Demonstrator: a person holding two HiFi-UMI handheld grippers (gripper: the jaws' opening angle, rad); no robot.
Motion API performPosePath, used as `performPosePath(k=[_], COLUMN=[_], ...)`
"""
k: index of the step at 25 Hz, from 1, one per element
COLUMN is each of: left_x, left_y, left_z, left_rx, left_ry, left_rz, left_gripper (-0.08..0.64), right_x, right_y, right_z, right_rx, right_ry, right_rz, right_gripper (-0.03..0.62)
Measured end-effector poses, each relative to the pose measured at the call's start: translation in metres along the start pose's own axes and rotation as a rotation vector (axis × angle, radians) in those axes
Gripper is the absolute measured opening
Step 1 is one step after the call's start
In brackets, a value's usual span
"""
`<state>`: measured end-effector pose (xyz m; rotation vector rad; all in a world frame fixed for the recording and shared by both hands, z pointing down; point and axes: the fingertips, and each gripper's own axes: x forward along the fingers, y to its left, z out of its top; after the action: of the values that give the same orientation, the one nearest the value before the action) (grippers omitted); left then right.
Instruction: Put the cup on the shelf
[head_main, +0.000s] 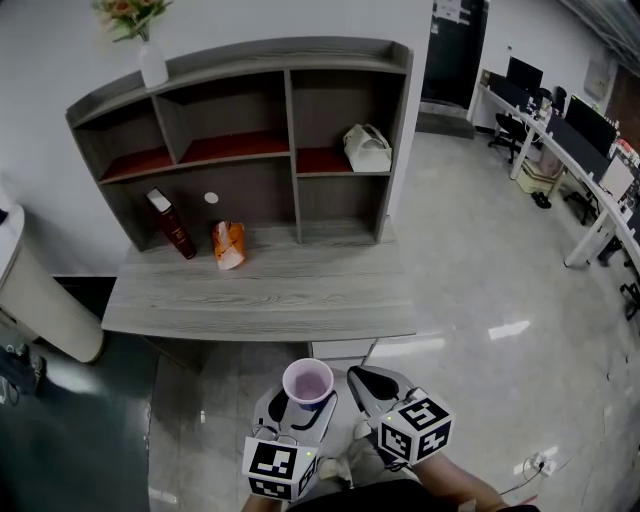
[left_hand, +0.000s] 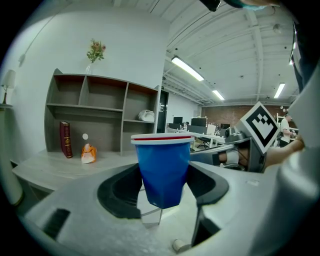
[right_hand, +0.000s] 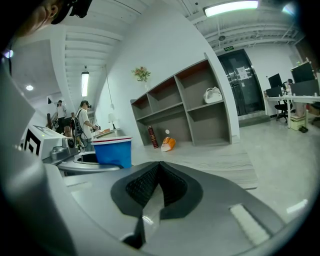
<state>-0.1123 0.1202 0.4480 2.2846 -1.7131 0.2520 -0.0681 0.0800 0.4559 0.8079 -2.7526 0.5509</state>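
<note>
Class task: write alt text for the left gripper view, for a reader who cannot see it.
The left gripper holds an upright blue cup with a white rim between its jaws. Behind it stands a grey shelf unit on a desk, with a red book and an orange packet at its base.

**Head view:** the pink flowers (head_main: 128, 12) in the white vase (head_main: 152, 62) are cut by the top edge. The small white round object (head_main: 211, 198) in the grey wooden shelf (head_main: 290, 130) is too small to identify.

**Right gripper view:** the left tongs (right_hand: 100, 162) hide the lower part of the blue white-rimmed cup (right_hand: 112, 149).
</note>
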Motion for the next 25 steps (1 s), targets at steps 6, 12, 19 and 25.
performPosePath(k=[6,12,19,25], left_x=[0.044,0.088,0.133,0.170], left_y=[0.008,0.017,0.019,0.016], left_z=[0.025,0.056,0.077,0.089], left_rx=[0.015,0.048,0.061,0.067], left_ry=[-0.007,-0.030,-0.037,-0.043], left_rz=[0.021,0.049,0.074,0.096], left_gripper=[0.269,0.268,0.268,0.268], right_x=[0.018,0.035,0.045,0.050], right_y=[-0.036,-0.073,-0.114,-0.148], right_z=[0.030,0.062,0.089,0.098], right_rx=[-0.011,-0.035,-0.048,-0.072], right_ry=[-0.012,-0.028,-0.035,-0.013], right_rz=[0.020,0.041,0.064,0.081], right_gripper=[-0.003,-0.003,-0.003,-0.003])
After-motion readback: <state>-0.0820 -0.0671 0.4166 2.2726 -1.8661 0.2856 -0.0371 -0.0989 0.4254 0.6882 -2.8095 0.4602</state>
